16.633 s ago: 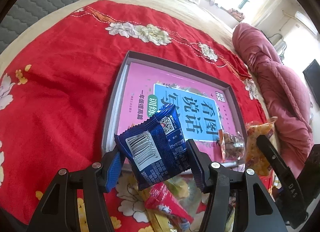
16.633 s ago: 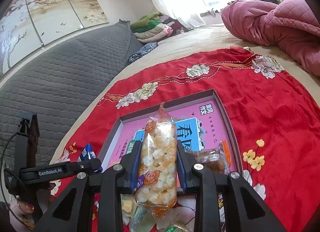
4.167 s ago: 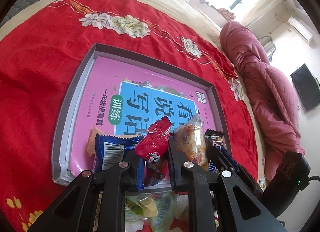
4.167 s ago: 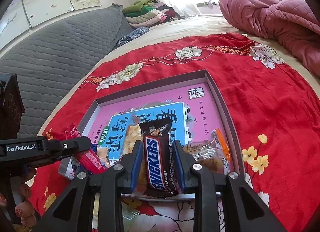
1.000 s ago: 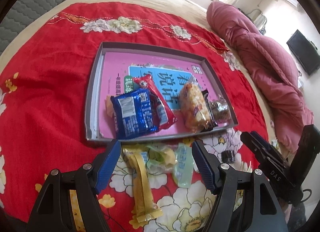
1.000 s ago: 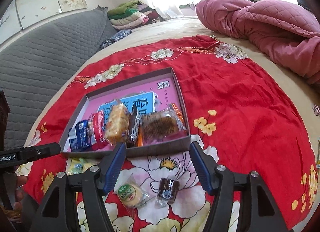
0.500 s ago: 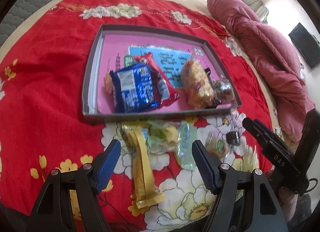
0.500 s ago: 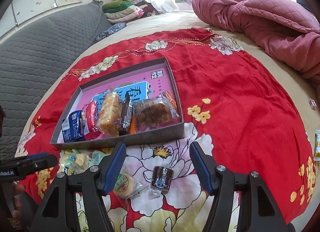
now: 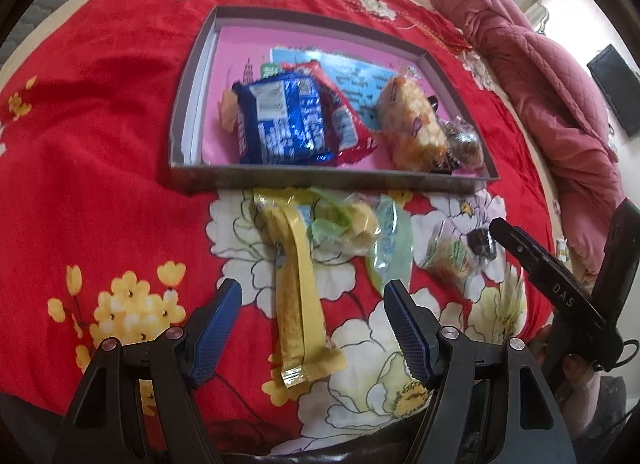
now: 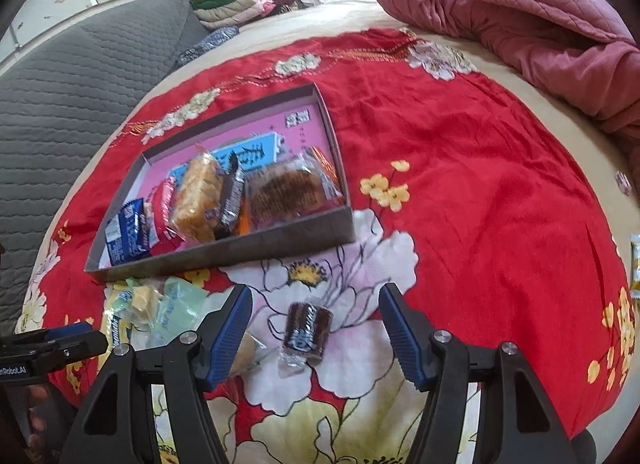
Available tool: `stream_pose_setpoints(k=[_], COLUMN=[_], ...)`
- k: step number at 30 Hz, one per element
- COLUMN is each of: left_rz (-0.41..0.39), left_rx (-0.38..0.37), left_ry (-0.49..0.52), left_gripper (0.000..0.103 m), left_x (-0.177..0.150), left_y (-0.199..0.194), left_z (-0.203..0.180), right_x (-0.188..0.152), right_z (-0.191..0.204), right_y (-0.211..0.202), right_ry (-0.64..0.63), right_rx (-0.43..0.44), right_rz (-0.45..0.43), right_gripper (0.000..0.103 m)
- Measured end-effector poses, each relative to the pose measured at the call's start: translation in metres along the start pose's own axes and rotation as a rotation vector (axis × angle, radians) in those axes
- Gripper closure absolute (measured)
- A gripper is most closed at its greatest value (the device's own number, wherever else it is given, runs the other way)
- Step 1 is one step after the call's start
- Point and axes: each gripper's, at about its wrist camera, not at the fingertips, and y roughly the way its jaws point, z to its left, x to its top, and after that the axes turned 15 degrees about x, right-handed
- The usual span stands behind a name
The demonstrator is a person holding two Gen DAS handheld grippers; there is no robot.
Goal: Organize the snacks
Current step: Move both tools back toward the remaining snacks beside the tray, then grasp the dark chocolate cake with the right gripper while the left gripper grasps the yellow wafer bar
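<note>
Several snacks lie in the tray [image 9: 192,120]; loose packets, including a yellow bar [image 9: 298,284], remain near it. Left gripper [image 9: 312,304] and right gripper [image 10: 316,322] spread, empty.

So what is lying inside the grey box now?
Inside the grey box: blue packet, red packet, puffed snack bag, dark bar, brown cake. They partly cover the pink book.

A home bedroom — bed [image 10: 460,76], quilt [image 10: 520,4], folded clothes [image 10: 240,0].

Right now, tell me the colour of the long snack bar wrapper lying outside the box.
Yellow wrapper, clearest in left wrist view.
</note>
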Motion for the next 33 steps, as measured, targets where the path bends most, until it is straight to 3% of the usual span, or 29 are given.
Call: stream_pose_setpoints(k=[6, 15, 24, 33], left_rz=[0.025, 0.038, 0.013, -0.025], left_rx=[-0.009, -0.008, 0.008, 0.041], left_ry=[-0.016, -0.018, -0.023, -0.012], left_gripper=[0.028, 0.028, 0.028, 0.03], left_x=[-0.003, -0.004, -0.004, -0.003], left_y=[0.01, 0.019, 0.022, 0.027], left_z=[0.002, 0.002, 0.0, -0.007], right_x=[-0.005, -0.011, -0.013, -0.013], right_z=[0.0, -0.003, 0.0, 0.002], right_y=[0.007, 0.02, 0.026, 0.028], right_ry=[-0.016, -0.018, -0.054, -0.069], right_rx=[-0.01, -0.004, 0.004, 0.005], right_rz=[0.027, 0.065, 0.077, 0.082], right_gripper=[0.039, 0.059, 0.072, 0.073])
